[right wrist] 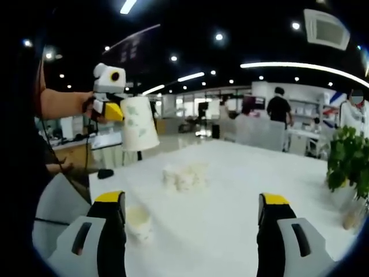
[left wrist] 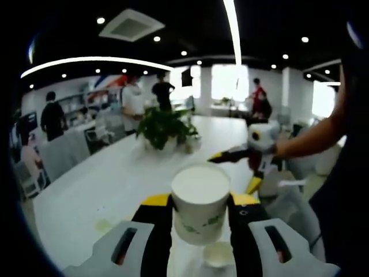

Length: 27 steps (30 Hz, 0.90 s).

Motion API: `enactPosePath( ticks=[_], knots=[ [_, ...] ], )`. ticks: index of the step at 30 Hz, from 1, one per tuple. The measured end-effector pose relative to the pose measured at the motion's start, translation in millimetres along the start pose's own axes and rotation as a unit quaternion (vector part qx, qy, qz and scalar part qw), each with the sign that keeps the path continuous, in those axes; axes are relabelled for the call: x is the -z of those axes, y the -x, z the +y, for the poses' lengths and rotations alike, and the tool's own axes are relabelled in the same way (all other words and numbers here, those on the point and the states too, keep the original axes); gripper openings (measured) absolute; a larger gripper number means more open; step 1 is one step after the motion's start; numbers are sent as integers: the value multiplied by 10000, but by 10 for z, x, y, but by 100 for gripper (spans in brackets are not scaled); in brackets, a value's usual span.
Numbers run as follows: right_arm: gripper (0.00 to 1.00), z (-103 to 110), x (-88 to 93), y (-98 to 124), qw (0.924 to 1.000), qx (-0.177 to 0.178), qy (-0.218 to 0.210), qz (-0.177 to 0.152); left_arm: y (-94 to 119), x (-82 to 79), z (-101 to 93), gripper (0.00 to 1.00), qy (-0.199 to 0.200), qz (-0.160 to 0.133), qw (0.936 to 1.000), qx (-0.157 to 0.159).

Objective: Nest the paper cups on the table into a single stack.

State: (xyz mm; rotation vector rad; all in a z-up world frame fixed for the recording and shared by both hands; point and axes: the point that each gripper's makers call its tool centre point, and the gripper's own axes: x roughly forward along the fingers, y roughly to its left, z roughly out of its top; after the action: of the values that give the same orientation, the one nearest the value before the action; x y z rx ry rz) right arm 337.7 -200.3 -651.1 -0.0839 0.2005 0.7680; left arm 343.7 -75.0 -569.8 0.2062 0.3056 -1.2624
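The left gripper [left wrist: 200, 209] has a white paper cup [left wrist: 200, 203] pinched between its yellow-tipped jaws, which press on the cup's two sides. The cup carries a green print and is held up off the white table [left wrist: 98, 190], mouth away from the table. From the right gripper view the same left gripper [right wrist: 115, 109] is seen raised at the left with the held cup [right wrist: 138, 123] tilted, its wide mouth pointing down and toward the table.

Below that cup a second cup [left wrist: 219, 254] stands upright on the table near the person's edge; in the right gripper view it sits just beside the right gripper's left jaw [right wrist: 138, 222]. Farther out on the table is a small cluster of white cups [right wrist: 184, 175], too blurred to count.

The right gripper [right wrist: 190, 213] hangs over the table with its jaws wide apart and nothing between them. In the left gripper view it is out to the right [left wrist: 242, 167], held by a bare arm [left wrist: 311, 135].

A potted plant [left wrist: 164, 128] stands in the middle of the table. Several people [left wrist: 132, 101] stand at the back of the room.
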Motion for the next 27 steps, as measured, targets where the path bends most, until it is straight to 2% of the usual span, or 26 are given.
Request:
enactPosePath(
  ticks=[5,14,17,18,21,27],
  knots=[
    [93,29,-108,-13,9999,-17,63,-88,22,-7,-1,36,35,-67,10000,-20],
    [87,198,-481,-75,9986,-338,158,-383,96,-131,-61,36,133,-535,9985,27],
    [80,308,-607,-94,9973,-590,66,-428,116,-172,-69,36,129,-643,9978,46],
    [76,386,-653,-101,9961,-770,-8,-422,127,-191,-73,36,118,-687,9976,50],
    [65,524,-720,-114,9937,-1049,-13,-382,178,-303,-65,36,212,-983,9949,36],
    [56,695,-841,-149,9889,-1406,-151,-457,258,-399,-76,36,365,-1340,9903,92]
  ],
)
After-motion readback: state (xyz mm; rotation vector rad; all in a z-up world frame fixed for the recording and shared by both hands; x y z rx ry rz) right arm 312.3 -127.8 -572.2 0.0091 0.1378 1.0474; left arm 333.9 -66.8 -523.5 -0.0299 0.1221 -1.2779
